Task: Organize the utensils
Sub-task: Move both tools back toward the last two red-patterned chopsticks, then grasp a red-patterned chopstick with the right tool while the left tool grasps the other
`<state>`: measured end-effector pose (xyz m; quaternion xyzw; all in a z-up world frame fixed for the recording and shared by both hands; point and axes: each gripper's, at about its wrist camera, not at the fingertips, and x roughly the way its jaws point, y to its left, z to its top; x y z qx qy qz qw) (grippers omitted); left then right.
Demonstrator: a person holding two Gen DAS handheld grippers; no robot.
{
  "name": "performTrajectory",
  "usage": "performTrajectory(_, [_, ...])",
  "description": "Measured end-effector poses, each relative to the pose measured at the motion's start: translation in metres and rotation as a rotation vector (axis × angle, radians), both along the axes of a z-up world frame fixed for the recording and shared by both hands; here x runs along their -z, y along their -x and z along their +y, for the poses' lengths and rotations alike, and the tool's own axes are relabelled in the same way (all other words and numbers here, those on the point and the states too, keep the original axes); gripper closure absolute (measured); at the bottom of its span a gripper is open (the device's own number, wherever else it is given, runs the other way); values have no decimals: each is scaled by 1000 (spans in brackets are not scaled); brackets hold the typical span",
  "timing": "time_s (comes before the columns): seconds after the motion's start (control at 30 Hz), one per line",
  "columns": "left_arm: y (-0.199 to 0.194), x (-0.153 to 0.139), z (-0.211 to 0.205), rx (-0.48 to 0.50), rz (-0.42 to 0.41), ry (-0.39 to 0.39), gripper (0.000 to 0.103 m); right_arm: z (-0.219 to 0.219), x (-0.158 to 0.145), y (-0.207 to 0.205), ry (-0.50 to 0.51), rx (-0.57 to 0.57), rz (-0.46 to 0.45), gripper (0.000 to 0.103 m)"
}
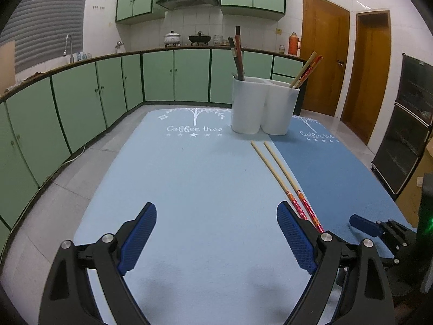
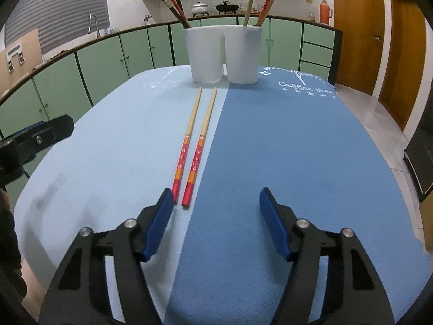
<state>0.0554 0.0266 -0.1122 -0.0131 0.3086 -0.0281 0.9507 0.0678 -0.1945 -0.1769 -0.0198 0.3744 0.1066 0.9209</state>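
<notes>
The left gripper (image 1: 216, 216) stood wide apart over the light mat (image 1: 176, 189), grasping nothing. The right gripper (image 2: 216, 203) was also released, its left pad (image 2: 162, 216) just beside the red ends of two chopsticks (image 2: 194, 146). These lay side by side along the mats' seam, tips toward the white holder (image 2: 224, 54), where more chopsticks (image 2: 259, 8) stood upright.

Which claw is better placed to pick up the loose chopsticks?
Right, probably. The right claw is open, with the chopsticks' red ends just ahead beside its left finger. The left claw sits off to their side.
</notes>
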Motion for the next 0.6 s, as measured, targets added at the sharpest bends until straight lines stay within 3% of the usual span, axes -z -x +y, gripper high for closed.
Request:
performTrajectory(0.17, [-1,0,1,1,6,6,14,0,2,-1,13,3,6,47])
performTrajectory(0.37, [-1,-1,-3,6,5,2,14,11,4,-2,73,-3,-5,59])
performTrajectory(0.47, [0,-1,-4,8,3,1,14,14,5,-4,76,-5,-6,69])
performTrajectory(0.6, [0,-2,-7,7,5,-3,14,17,5,-3,81,-47,-17,98])
